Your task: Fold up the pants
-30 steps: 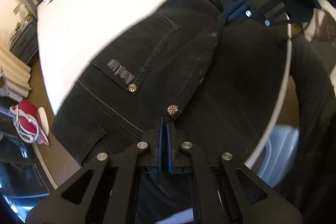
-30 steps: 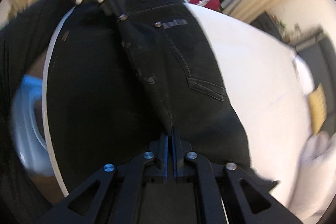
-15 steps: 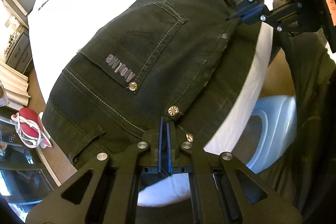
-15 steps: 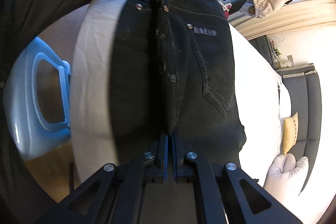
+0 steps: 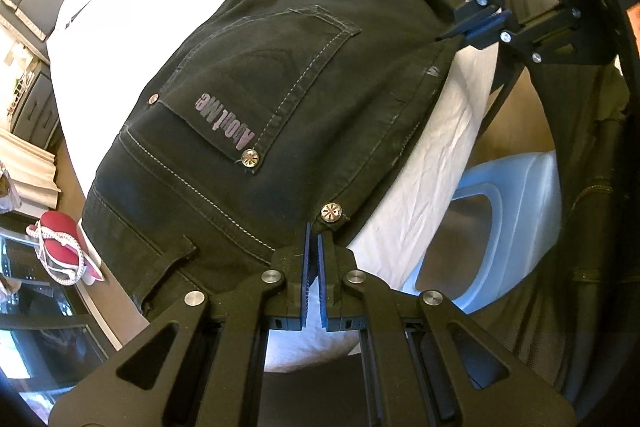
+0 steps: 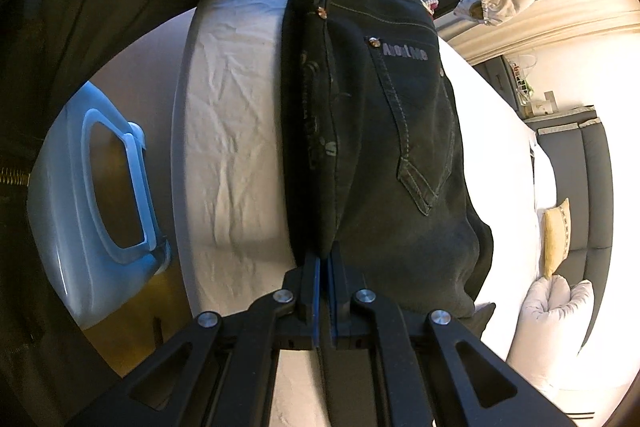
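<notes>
Dragged back onto the bed [image 5: 420, 147], the pants [image 5: 280, 87] hide both clamped tool tips: left tool [image 5: 312, 231], right tool [image 6: 325, 259].

You hold matt black denim pants [image 5: 304, 95] with pale stitching and shiny metal rivets; beneath the pants, the bed sheet [image 6: 236, 131] is creased white cloth; beside that bed, the laundry basket [image 6: 84, 187] is glossy blue plastic.

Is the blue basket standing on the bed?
No, the blue basket stands on the floor beside the bed, below the edge of its white sheet.
</notes>
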### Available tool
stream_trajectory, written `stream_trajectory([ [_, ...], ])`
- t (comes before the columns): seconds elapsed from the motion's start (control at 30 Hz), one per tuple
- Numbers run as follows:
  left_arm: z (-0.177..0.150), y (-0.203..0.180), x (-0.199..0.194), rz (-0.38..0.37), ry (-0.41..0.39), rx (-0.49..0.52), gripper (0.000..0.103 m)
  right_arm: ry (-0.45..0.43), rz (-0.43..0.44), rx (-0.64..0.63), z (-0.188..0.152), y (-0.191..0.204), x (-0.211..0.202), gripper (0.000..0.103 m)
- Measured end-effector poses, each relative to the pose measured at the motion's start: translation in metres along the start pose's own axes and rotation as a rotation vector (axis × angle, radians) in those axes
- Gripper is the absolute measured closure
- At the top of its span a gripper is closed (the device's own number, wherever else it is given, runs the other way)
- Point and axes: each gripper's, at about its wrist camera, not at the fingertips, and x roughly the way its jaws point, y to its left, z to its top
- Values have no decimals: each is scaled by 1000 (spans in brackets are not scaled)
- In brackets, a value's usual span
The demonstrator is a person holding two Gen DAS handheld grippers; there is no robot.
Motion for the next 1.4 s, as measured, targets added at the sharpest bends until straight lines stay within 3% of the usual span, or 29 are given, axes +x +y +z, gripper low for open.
stream_trajectory([
  [0.2, 2, 12, 7, -26, 3, -72, 96, 14, -15, 50, 2, 10, 10, 97],
  [0.4, -6, 25, -24, -88, 16, -106, 94, 9, -11, 126, 4, 9, 12, 94],
  [0.6, 23, 40, -54, -94, -127, -209, 94, 7, -23, 196, 6, 10, 15, 93],
  [0.77, 70, 37, -15, -140, -193, -302, 94, 6, -25, 282, 7, 8, 17, 92],
  [0.9, 95, 46, 42, -129, -111, -380, 94, -4, -36, 352, 5, 6, 18, 89],
  [0.97, 94, 64, 65, -170, -115, -449, 94, -13, -14, 393, 2, 4, 16, 74],
  [1.0, 93, 72, 68, -199, -124, -488, 94, -14, 6, 416, 0, 3, 15, 46],
  [1.03, 93, 83, 70, -228, -128, -536, 94, -20, 31, 443, -2, 3, 13, 30],
  [1.13, 94, 101, 71, -177, -122, -572, 94, -43, 52, 503, -9, 2, 3, 30],
  [1.23, 99, 109, 72, -183, -105, -592, 94, -66, 87, 594, -19, -12, -12, 30],
  [1.3, 108, 101, 63, -124, -79, -575, 94, -112, 125, 702, -31, -30, -27, 30],
  [1.4, 118, 86, 39, -134, -142, -559, 94, -210, 186, 884, -58, -60, -45, 30],
])
